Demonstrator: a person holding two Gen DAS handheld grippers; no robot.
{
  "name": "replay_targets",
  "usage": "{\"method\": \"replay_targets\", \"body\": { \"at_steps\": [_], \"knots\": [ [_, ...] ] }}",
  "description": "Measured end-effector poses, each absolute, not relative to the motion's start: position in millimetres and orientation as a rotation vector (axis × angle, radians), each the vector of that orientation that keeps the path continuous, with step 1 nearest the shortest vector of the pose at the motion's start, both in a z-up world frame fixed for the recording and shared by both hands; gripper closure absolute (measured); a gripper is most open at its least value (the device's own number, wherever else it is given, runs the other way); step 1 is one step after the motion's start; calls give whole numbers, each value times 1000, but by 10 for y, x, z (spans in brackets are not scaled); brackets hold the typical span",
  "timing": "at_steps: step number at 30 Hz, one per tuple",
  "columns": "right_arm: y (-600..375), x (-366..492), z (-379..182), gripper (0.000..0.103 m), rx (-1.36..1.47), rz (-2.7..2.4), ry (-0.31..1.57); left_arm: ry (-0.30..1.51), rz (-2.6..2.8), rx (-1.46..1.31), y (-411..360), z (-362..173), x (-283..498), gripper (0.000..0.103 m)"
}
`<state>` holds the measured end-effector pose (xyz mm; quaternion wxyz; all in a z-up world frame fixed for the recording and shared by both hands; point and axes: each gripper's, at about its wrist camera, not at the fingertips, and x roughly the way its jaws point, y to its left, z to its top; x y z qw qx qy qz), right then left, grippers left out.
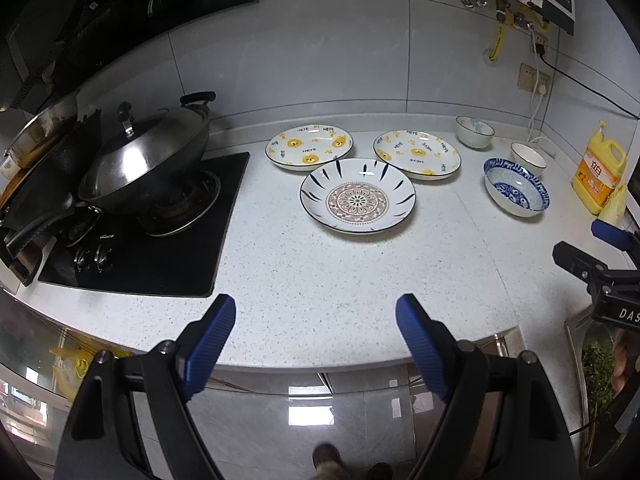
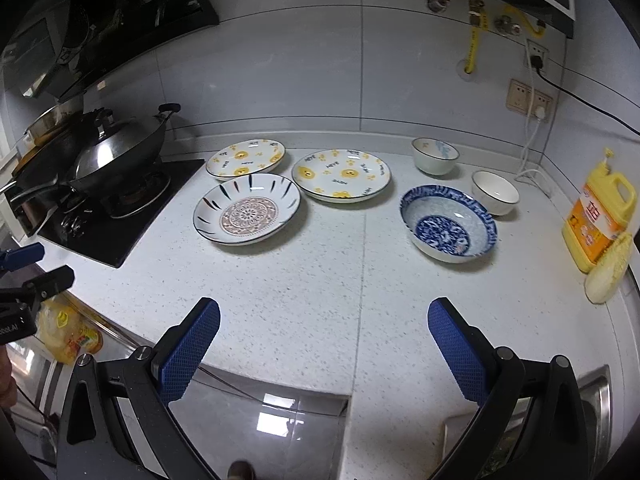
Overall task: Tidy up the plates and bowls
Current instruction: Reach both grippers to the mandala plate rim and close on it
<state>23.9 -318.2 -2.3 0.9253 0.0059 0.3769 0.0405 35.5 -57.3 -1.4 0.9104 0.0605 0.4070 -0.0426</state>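
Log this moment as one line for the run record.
phase: start | left claw: open, empty | right claw: open, empty | three patterned plates, three ceramic bowls: unstacked on white speckled counter

The word "HEYE" was printed many times on the two bear plates, the left bear plate [image 1: 309,147] and the right bear plate [image 1: 417,153]. The letters "DAS" were seen on the right gripper's black body [image 1: 624,312]. The words on the yellow bottle [image 1: 598,172] were too blurred to be read.
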Motion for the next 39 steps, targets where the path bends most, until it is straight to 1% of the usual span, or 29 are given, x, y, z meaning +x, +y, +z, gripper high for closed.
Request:
{"method": "replay_targets", "body": {
  "at_steps": [4, 10, 16, 22, 28, 39],
  "knots": [
    [-2999, 503, -55, 1, 7, 108, 784, 864, -128, 79, -444, -135, 696, 21],
    [-2602, 1157, -245, 1, 32, 143, 852, 941, -238, 11, -199, -437, 1580, 21],
    [-2298, 1865, -582, 1, 75, 110, 961, 1001, -323, 25, -112, -687, 2346, 21],
    [-2224, 2309, -901, 1, 84, 54, 1045, 1061, -361, 35, -161, -990, 2955, 21],
    [-2254, 2643, -1177, 1, 97, 46, 1117, 1100, -340, 34, -242, -1234, 3275, 21],
    [-2309, 2961, -1421, 1, 102, 158, 1174, 1141, -319, -39, -346, -1430, 3530, 21]
  ]
}}
